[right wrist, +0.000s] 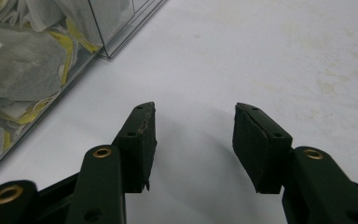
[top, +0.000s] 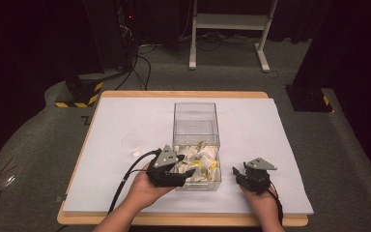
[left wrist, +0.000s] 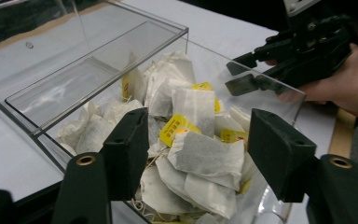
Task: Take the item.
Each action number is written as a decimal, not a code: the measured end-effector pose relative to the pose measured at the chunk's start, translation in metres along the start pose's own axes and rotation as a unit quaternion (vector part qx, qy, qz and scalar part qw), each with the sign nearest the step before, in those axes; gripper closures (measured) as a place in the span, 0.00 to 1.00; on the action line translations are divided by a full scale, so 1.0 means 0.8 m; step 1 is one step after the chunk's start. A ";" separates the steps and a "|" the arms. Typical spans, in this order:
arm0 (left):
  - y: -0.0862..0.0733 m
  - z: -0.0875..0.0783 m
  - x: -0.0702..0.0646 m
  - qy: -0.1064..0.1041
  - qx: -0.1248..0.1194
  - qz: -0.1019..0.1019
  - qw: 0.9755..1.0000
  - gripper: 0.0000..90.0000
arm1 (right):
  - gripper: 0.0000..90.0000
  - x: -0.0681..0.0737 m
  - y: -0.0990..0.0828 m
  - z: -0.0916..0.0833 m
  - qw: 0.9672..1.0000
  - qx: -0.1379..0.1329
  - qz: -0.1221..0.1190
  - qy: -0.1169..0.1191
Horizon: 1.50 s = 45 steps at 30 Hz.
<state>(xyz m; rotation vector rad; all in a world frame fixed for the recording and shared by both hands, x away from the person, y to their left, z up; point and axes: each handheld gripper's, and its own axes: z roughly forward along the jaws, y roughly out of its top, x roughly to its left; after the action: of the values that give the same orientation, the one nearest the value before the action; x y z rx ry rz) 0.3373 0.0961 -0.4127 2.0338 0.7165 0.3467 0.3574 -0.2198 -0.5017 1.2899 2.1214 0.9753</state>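
Over the clear box [top: 196, 126], we are hovering the left gripper [left wrist: 198, 156], jaws apart, above light, limp, tearable tea bags [left wrist: 200, 154]; pinching mid-pouch looks best. Right gripper [right wrist: 193, 140] jaws are standing apart, empty.

**A:** that clear box [top: 196, 126] looks like acrylic to me, glossy and smooth, you can see reflections all over the walls. the tea bags [left wrist: 200, 154] inside are matt, fibrous paper with shiny yellow tags.

**B:** yep. left gripper [left wrist: 196, 154] has matt black plastic arms, brass-looking rivets, slightly rough rubbery pads. table [top: 125, 94] edge is pale wood, and the white sheet [right wrist: 270, 56] on top is matt, a bit stained.
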 end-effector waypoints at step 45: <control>0.032 0.071 0.002 -0.030 0.235 0.092 0.967 0.69 | 0.54 0.001 0.000 0.000 1.000 0.003 -0.007 0.004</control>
<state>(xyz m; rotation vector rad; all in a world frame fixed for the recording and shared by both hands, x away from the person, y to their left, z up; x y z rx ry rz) 0.3760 0.0482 -0.4216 2.5604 0.6129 0.2331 0.3572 -0.2188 -0.5018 1.2752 2.1377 0.9717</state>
